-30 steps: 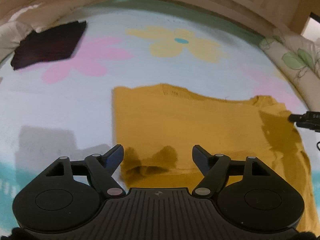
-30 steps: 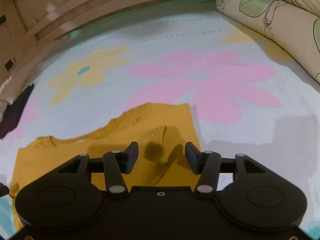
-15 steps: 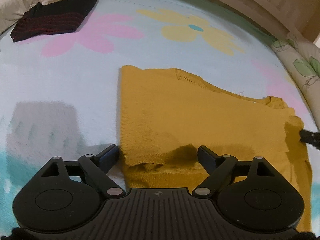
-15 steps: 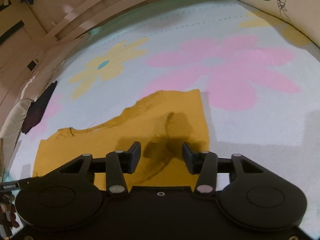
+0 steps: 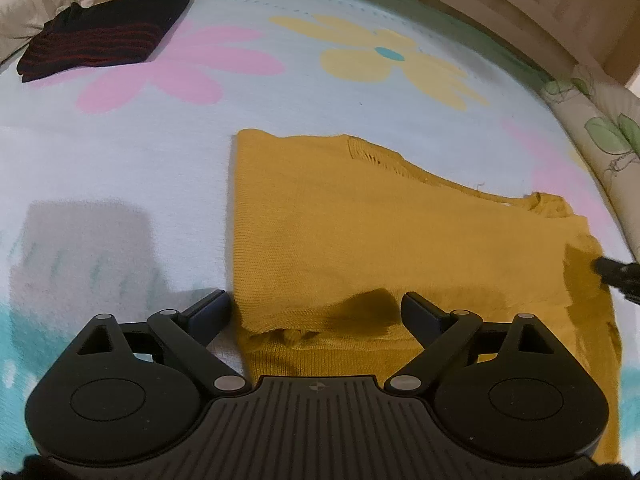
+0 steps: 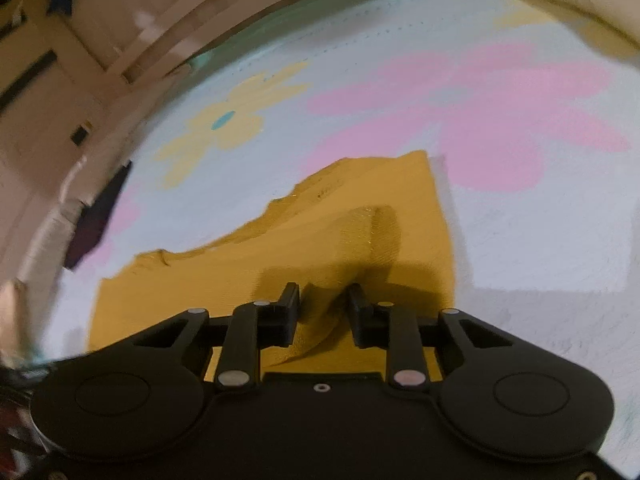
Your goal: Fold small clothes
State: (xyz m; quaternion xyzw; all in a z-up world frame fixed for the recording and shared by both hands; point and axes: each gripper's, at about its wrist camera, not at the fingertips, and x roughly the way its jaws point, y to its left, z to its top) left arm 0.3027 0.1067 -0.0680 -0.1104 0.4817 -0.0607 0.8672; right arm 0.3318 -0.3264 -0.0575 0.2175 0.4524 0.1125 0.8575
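Note:
A mustard-yellow knit garment (image 5: 360, 240) lies flat on the flowered bed sheet, partly folded over itself. My left gripper (image 5: 316, 312) is open, its fingers on either side of the garment's near left corner. In the right wrist view the same garment (image 6: 340, 232) lies ahead. My right gripper (image 6: 324, 304) has closed in on a raised fold of its near edge and pinches the cloth. The right gripper's tip (image 5: 616, 276) shows at the right edge of the left wrist view.
A folded dark red-striped garment (image 5: 100, 48) lies at the far left of the bed, also seen dark in the right wrist view (image 6: 96, 220). A leaf-print pillow (image 5: 600, 136) runs along the right side. A wooden headboard (image 5: 480, 8) stands behind.
My right gripper's fingers closed from wide open onto a fold of the yellow garment. My left gripper moved lower and nearer to the garment's near left corner, staying open.

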